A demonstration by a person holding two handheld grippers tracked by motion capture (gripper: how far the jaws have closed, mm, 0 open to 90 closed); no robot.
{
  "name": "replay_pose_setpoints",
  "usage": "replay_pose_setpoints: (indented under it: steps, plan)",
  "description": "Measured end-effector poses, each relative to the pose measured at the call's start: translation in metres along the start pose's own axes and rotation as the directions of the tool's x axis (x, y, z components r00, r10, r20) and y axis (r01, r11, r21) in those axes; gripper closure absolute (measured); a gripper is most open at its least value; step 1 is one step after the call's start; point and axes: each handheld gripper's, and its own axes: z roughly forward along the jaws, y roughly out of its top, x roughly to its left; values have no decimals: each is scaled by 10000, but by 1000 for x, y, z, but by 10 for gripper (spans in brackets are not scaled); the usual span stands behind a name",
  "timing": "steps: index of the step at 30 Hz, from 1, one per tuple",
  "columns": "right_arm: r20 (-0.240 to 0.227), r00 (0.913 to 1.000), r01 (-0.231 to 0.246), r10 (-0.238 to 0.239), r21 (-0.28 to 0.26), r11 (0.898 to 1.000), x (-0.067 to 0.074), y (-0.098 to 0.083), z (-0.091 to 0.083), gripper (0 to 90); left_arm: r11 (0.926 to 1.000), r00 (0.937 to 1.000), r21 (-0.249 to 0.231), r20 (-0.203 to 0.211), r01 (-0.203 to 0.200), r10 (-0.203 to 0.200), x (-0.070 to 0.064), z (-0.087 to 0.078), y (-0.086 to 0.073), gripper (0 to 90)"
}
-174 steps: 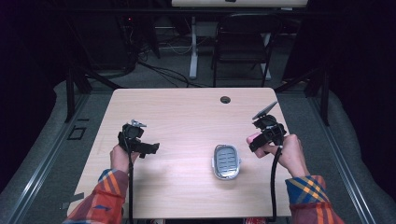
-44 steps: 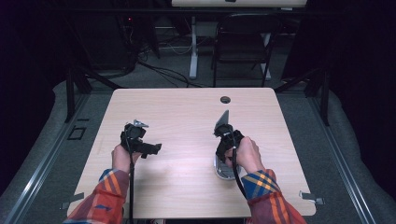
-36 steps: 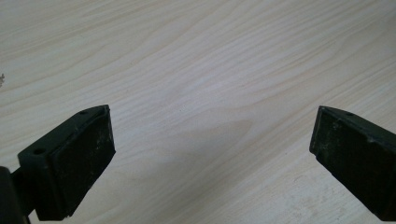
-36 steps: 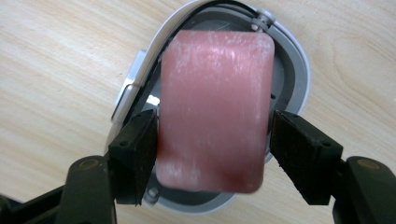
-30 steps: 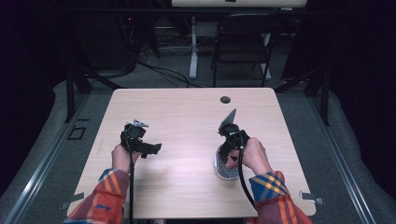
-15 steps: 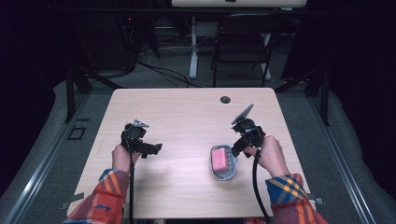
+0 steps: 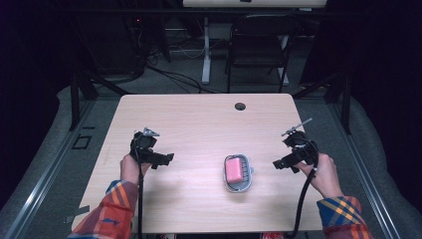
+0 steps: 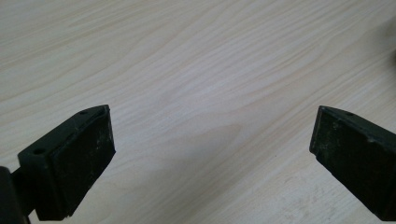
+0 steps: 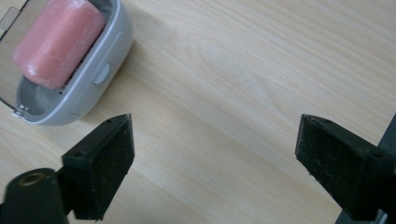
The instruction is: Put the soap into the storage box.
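My right hand-held gripper [image 7: 279,163] hangs low over the worktop [image 7: 199,119] with its jaws wide apart and nothing between them. The grey soap dish [image 7: 238,173] sits just beyond its left jaw, the pink soap bar [image 7: 234,170] lying in it. My left hand-held gripper [image 7: 166,158] is just as wide open and empty, with bare wood under it and the dish well off to its far side.

As I judge it, the dish is light and near my right jaw, so a careless sweep back could knock it along the worktop or tip the bar out.

Half a second ago my right hand-held gripper was closer to the dish; it has since drawn away. Earlier still the dish looked closed, with no pink showing.
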Motion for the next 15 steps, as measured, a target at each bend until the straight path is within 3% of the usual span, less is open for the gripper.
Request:
replay_pose_setpoints:
  steps: [4, 8, 11, 13, 15]
  plan:
    - [-216, 9997, -146, 128, -835, 9964, -16, -20, 2, 29, 9997, 9999, 189, 67, -147, 146, 0, 2, 0, 0]
    - [78, 9999, 150, -143, -997, 9949, -23, -37, 5, 0, 9992, 9995, 297, 198, -259, 253, -1, 4, -1, 0]
    - [131, 9999, 42, -23, -1500, 9887, -27, -56, 11, 0, 9993, 9991, 269, 331, -258, 249, -1, 4, -1, 0]
    - [176, 9998, -44, 70, -1424, 9898, -29, -64, 17, 0, 9992, 9990, 272, 348, -297, 288, -2, 5, -1, 0]
    - [253, 9996, 126, -102, -962, 9953, -30, -69, 23, 0, 9991, 9987, 270, 395, -325, 315, -3, 5, -1, 0]
